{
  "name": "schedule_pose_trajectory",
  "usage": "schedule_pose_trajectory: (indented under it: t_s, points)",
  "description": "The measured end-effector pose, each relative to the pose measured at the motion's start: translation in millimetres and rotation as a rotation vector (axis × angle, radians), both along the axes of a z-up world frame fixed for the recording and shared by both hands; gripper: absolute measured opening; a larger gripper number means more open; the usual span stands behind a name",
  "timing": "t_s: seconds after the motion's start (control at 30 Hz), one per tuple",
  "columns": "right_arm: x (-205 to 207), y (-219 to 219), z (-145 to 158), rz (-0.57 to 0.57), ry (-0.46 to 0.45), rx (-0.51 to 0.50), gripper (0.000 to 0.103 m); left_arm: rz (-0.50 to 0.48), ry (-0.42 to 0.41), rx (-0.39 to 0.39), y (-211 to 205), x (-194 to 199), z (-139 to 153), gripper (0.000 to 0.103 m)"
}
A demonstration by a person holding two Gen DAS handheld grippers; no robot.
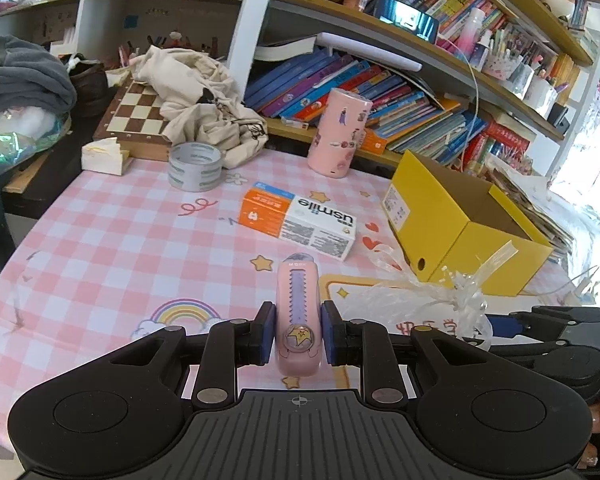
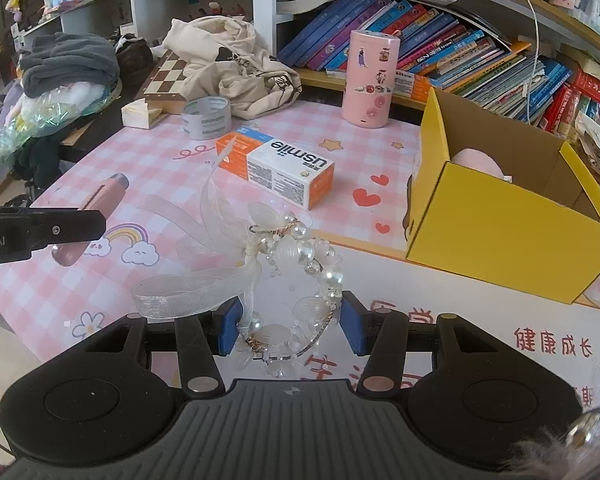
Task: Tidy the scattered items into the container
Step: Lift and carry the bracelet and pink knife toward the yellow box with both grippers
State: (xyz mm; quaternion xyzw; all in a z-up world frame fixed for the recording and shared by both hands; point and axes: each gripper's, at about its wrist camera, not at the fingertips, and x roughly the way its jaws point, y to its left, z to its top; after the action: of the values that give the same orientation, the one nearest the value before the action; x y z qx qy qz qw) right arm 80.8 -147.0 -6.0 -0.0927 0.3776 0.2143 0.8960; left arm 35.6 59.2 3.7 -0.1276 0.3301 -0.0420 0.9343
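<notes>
My left gripper is shut on a pink utility knife, held above the pink checked tablecloth; the knife also shows in the right wrist view. My right gripper has its blue pads around a pearl and ribbon hair ornament lying on the table, with gaps on both sides. The ornament also shows in the left wrist view. The yellow box, open on top, stands to the right with a pink item inside. It also shows in the left wrist view.
A white and orange usmile box lies mid-table. A tape roll, a pink cylinder, a chessboard with a beige cloth bag stand farther back. Bookshelves line the rear.
</notes>
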Motion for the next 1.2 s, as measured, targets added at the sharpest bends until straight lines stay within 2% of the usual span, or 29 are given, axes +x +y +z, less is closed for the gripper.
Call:
schedule_pose_trajectory:
  t_s: [0.63,1.2]
  points:
    - [17.2,-58.3,4.9,-0.082,0.008,0.038,0.048,-0.112,0.003,0.018,-57.6,28.0,7.0,0.023]
    - [18.5,-92.3,4.6,-0.166,0.012,0.036,0.048,-0.206,0.011,0.015,-91.6,46.3,5.6,0.023]
